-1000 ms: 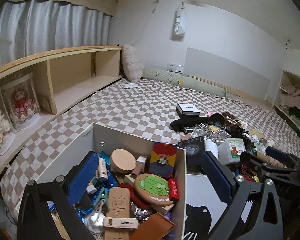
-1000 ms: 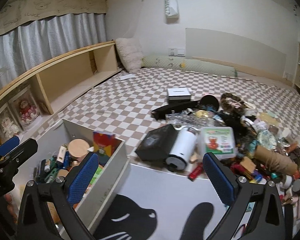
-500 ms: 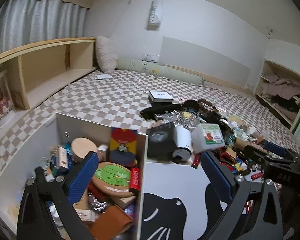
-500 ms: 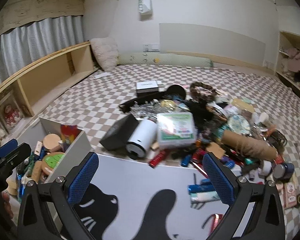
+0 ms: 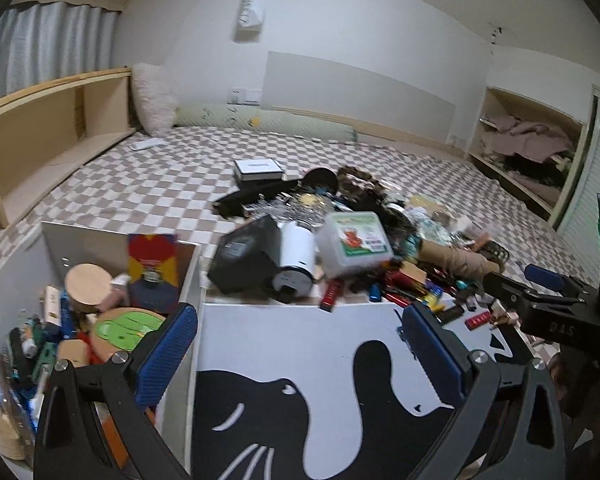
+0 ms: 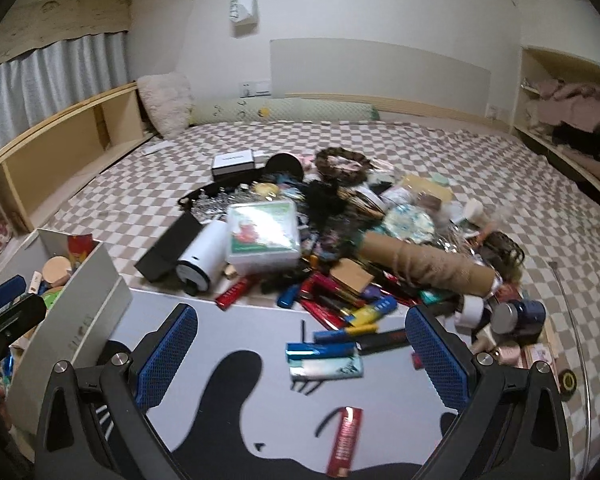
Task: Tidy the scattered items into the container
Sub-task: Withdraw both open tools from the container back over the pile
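Checkered bed (image 6: 480,152) holds clutter pile (image 6: 340,240) beside container (image 5: 100,240).

container (image 5: 188,280) – left of board (image 5: 300,344), touching its edge | pile of items (image 6: 360,240) – behind board, spilling onto its far edge | flat box (image 6: 233,161) behind pile | bolster (image 6: 284,114) along far wall

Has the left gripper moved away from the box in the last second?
Yes. The left gripper swung right: the container, earlier under it, now sits left.
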Action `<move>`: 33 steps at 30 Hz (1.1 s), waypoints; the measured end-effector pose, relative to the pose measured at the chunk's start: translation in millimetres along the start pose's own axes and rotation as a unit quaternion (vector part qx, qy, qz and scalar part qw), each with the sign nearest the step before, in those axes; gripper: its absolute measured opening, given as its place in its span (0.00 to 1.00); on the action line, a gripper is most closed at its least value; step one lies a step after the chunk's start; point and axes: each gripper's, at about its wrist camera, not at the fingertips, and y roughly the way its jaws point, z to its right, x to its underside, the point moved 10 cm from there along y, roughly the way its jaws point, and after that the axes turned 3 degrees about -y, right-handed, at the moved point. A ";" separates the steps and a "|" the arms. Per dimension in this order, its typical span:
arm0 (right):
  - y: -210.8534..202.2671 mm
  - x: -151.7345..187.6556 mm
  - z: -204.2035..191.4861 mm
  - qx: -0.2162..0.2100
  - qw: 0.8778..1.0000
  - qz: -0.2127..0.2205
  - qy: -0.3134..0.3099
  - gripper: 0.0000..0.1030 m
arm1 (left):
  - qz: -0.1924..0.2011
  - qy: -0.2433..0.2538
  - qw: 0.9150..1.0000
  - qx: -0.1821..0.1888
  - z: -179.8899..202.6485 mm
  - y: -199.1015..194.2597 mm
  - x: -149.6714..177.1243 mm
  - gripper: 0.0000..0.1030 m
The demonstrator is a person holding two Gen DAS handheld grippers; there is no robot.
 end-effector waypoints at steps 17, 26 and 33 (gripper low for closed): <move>41.0 55.5 57.2 0.001 0.996 -0.054 0.066 1.00 | -0.041 0.016 0.999 0.024 36.6 47.1 42.9 1.00; 93.3 67.7 70.5 0.010 0.994 -0.086 0.073 1.00 | -0.068 0.017 0.997 0.028 38.7 69.4 63.1 1.00; 151.9 45.8 78.8 0.019 0.992 -0.109 0.057 1.00 | -0.079 0.021 0.996 0.030 36.7 80.8 70.5 1.00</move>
